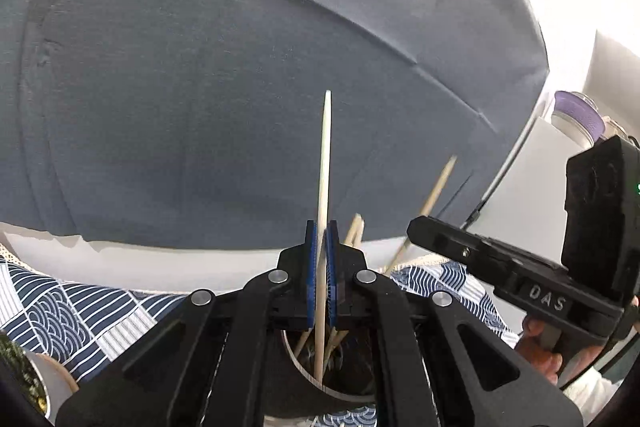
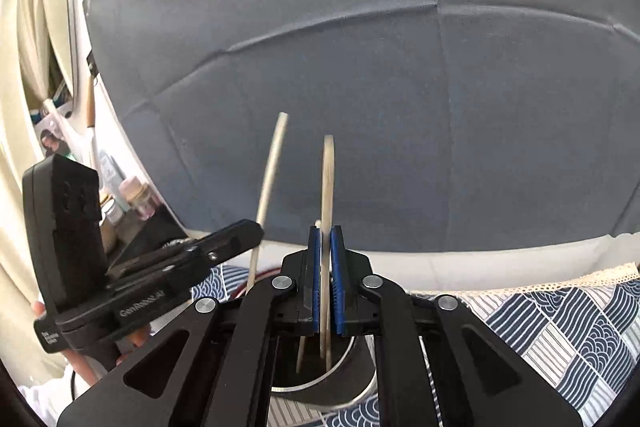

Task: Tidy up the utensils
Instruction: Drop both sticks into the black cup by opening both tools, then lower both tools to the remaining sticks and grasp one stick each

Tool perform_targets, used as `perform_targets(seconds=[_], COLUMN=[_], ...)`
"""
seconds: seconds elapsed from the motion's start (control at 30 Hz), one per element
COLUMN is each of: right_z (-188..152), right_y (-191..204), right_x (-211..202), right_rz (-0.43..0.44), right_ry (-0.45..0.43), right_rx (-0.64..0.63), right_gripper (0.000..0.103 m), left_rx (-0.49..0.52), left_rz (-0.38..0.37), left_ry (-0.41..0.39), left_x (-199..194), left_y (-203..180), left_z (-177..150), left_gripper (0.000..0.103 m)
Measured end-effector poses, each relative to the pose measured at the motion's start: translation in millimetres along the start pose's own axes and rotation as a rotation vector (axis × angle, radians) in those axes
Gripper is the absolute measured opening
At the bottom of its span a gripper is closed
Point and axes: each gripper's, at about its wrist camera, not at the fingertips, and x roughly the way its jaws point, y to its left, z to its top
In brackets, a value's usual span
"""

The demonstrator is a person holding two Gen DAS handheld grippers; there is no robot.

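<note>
Both black two-finger grippers, left (image 1: 321, 255) and right (image 2: 327, 267), each clamped on pale wooden utensil (image 1: 325, 163), (image 2: 328, 183), tips inside round metal holder (image 1: 298, 363). Depositing step; next: release, withdraw upward.

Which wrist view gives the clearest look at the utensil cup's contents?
The left wrist view: below the shut left gripper, the cup shows several wooden sticks inside, besides the utensil held. The right wrist view shows the cup's rim and only a couple of handles in it.
</note>
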Motion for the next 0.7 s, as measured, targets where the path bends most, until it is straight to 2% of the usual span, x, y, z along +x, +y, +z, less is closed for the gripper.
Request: perform_targets(seconds=[0.1, 0.13, 0.2, 0.23, 0.27, 0.3, 0.33, 0.37, 0.4, 0.43, 0.57, 0.7], right_z=[0.1, 1.1, 2.8, 3.1, 3.4, 3.4, 2.7, 0.7, -0.9, -3.6, -13.5, -25.0], right_y=[-1.5, -2.4, -2.8, -2.3, -0.8, 0.3, 1.6, 3.5, 4.9, 5.8, 7.7, 10.0], right_x=[-7.7, -12.6, -21.4, -27.3, -32.0, -36.1, -40.7, -47.4, -51.9, -56.5, -66.3, -80.4], right_rz=[0.0, -0.008, -0.022, -0.028, -0.028, -0.029, -0.032, -0.05, -0.065, -0.074, -0.094, -0.131], right_ry=[0.008, 0.004, 0.0, -0.009, -0.012, -0.011, -0.01, -0.02, -0.029, -0.033, -0.002, 0.023], right_rx=[0.012, 0.015, 0.018, 0.016, 0.01, 0.004, -0.003, -0.011, -0.014, -0.013, -0.002, -0.021], right_gripper=[0.009, 0.015, 0.038, 0.053, 0.053, 0.053, 0.059, 0.069, 0.074, 0.083, 0.088, 0.089], left_rx=[0.01, 0.012, 0.018, 0.023, 0.03, 0.034, 0.042, 0.049, 0.057, 0.061, 0.073, 0.084], left_rz=[-0.009, 0.001, 0.013, 0.024, 0.037, 0.047, 0.067, 0.078, 0.093, 0.103, 0.141, 0.159], left_ry=[0.008, 0.01, 0.023, 0.024, 0.029, 0.035, 0.039, 0.043, 0.051, 0.058, 0.112, 0.158], left_x=[-12.7, -16.0, -23.6, -30.4, -35.0, -37.8, -42.6, -46.7, -51.7, -54.6, -65.7, -78.3], left_y=[-2.1, -1.9, -4.6, -1.2, -3.2, -4.3, -6.6, -7.1, -9.0, -10.3, -10.8, -9.7], left_z=[-4.4, -5.4, -6.8, -10.3, -11.6, -12.9, -15.2, -17.4, -20.7, -23.2, -37.1, -49.2], left_gripper=[0.005, 0.007, 0.016, 0.028, 0.042, 0.049, 0.062, 0.066, 0.067, 0.074, 0.097, 0.097])
